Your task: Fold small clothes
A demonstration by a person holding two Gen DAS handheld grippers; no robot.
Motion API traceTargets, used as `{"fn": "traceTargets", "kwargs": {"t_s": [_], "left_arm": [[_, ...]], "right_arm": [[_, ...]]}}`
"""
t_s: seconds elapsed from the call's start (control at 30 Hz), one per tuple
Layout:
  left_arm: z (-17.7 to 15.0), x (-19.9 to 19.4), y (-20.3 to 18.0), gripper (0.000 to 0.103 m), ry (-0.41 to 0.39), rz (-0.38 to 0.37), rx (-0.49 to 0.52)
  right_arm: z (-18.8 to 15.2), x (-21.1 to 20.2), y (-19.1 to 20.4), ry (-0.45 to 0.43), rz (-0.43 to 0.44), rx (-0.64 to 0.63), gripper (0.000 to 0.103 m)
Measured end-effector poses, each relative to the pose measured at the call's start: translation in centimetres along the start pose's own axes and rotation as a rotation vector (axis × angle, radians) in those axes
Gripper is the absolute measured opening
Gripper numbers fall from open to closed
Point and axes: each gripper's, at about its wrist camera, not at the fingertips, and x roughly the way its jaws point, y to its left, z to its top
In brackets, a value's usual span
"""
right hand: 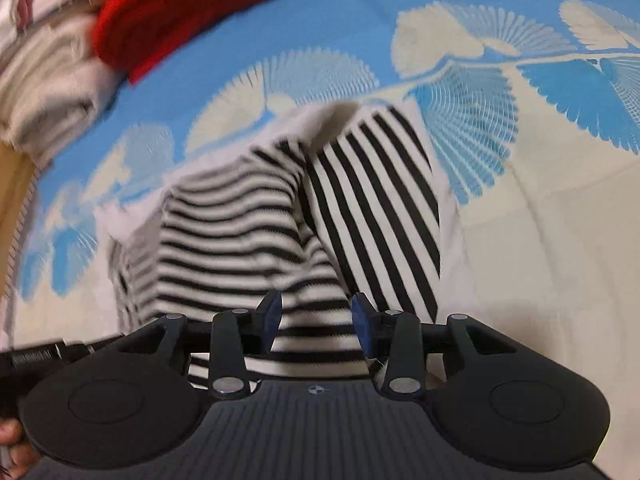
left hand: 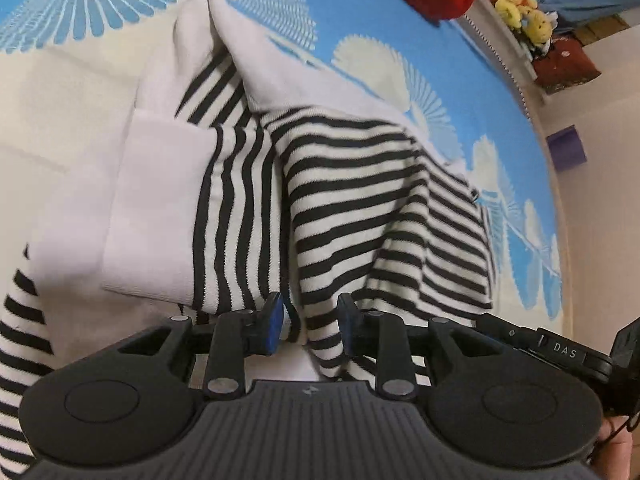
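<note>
A black-and-white striped garment with plain white parts lies rumpled on a blue and cream patterned bed cover. My left gripper sits over its near edge, jaws parted, with striped cloth lying between the blue pads. In the right wrist view the same garment is bunched up, and my right gripper is over its near edge, jaws parted, with striped cloth between the pads. Neither pair of pads is pressed together.
A red garment and a beige folded pile lie at the far side of the bed. Yellow plush toys sit on a ledge beside the bed. The other gripper's body shows at the left view's lower right.
</note>
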Motion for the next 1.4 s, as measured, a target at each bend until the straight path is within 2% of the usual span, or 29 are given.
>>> {"fn": "traceTargets", "kwargs": {"t_s": [0.13,0.17,0.2,0.23,0.27,0.3,0.33,0.37,0.4,0.47,0.53,0.6,0.63,0.7,0.77,0.8,0.83,0.87,0.9,0.93,0.97,1.0,1.07,1.1,1.13,1.17,1.2,1.33,1.4], "left_arm": [[-0.7,1.3,-0.2,0.031,0.017,-0.01,0.003],[-0.7,1.6,-0.4,0.031,0.021,-0.009,0.007],[-0.8,1.6,-0.6,0.031,0.022,-0.006,0.012],[-0.8,1.7,-0.6,0.031,0.02,-0.003,0.015],[-0.8,1.7,-0.7,0.03,0.016,-0.003,0.012],[-0.8,1.7,-0.7,0.027,0.014,-0.004,0.009],[-0.8,1.7,-0.7,0.009,0.011,-0.006,0.012],[-0.8,1.5,-0.7,0.001,0.005,-0.002,0.019],[-0.6,0.9,-0.8,0.001,-0.011,-0.001,0.024],[0.2,-1.4,-1.4,0.0,-0.09,-0.012,0.042],[1.3,-5.5,-2.6,0.0,-0.227,-0.03,0.103],[2.1,-9.3,-3.0,0.0,-0.339,-0.058,0.137],[2.4,-10.9,-2.9,0.0,-0.381,-0.062,0.148],[2.5,-13.2,-1.9,0.0,-0.423,-0.056,0.152],[2.6,-13.1,-0.3,0.001,-0.368,-0.055,0.117],[2.6,-12.3,0.5,0.001,-0.3,-0.046,0.094],[2.6,-11.0,1.2,0.001,-0.207,-0.035,0.083],[2.4,-9.5,1.7,0.001,-0.109,-0.024,0.085],[2.1,-8.4,2.1,0.001,-0.049,-0.012,0.087],[1.9,-7.8,2.5,0.003,-0.027,0.013,0.083],[1.9,-7.5,2.6,0.005,-0.031,0.036,0.083],[2.0,-7.5,2.8,0.009,-0.042,0.05,0.084],[2.3,-7.7,3.4,0.035,-0.076,0.052,0.04],[2.4,-7.8,3.7,0.039,-0.095,0.047,0.005],[2.5,-8.1,4.0,0.041,-0.102,0.039,-0.018],[2.5,-7.8,4.1,0.041,-0.1,0.027,-0.035],[2.5,-7.4,4.0,0.041,-0.094,0.012,-0.043],[2.5,-6.1,3.2,0.04,-0.075,0.003,-0.025],[2.4,-5.6,3.2,0.013,-0.076,0.021,-0.008]], "right_arm": [[-0.4,0.9,0.1,0.02,-0.019,-0.008,0.04],[-0.4,0.9,0.0,0.019,-0.025,-0.004,0.036],[-0.3,0.8,-0.1,0.008,-0.023,0.008,0.03],[-0.3,0.7,-0.3,-0.003,-0.01,0.029,0.014],[-0.3,0.7,-0.5,-0.009,0.006,0.049,0.006],[-0.2,0.6,-0.8,-0.017,0.026,0.074,0.004],[0.0,0.4,-1.1,-0.026,0.048,0.1,0.002],[0.1,0.2,-1.4,-0.041,0.074,0.128,0.001],[0.3,-0.2,-1.7,-0.061,0.103,0.158,0.001],[0.6,-1.4,-2.3,-0.116,0.19,0.232,0.001],[0.8,-3.1,-2.9,-0.192,0.298,0.307,0.001],[0.7,-5.3,-3.4,-0.32,0.465,0.371,0.001],[0.5,-6.6,-3.5,-0.394,0.539,0.385,0.001],[-0.2,-8.1,-3.6,-0.48,0.598,0.379,0.001],[-0.7,-8.0,-3.9,-0.474,0.579,0.383,0.001],[-0.9,-7.3,-4.2,-0.438,0.535,0.394,0.001],[-1.1,-6.3,-4.3,-0.368,0.45,0.396,0.001],[-1.1,-5.0,-4.3,-0.267,0.317,0.373,0.001],[-1.3,-3.6,-4.2,-0.161,0.159,0.329,0.001],[-1.7,-2.3,-4.2,-0.096,0.033,0.299,0.003],[-2.3,-1.4,-4.7,-0.065,-0.009,0.312,0.005],[-2.5,-0.9,-5.1,-0.039,-0.001,0.341,0.005],[-2.4,-0.8,-4.8,-0.04,0.051,0.36,0.006],[-2.1,-1.0,-4.3,-0.059,0.059,0.339,0.009],[-1.9,-1.3,-3.8,-0.079,0.062,0.323,0.023],[-1.6,-1.4,-3.5,-0.099,0.068,0.317,0.037],[-1.5,-1.2,-3.0,-0.105,0.073,0.316,0.041],[-1.0,0.4,-2.6,-0.066,0.05,0.307,0.041],[-1.3,0.7,-2.4,-0.065,0.051,0.302,0.028]]}}
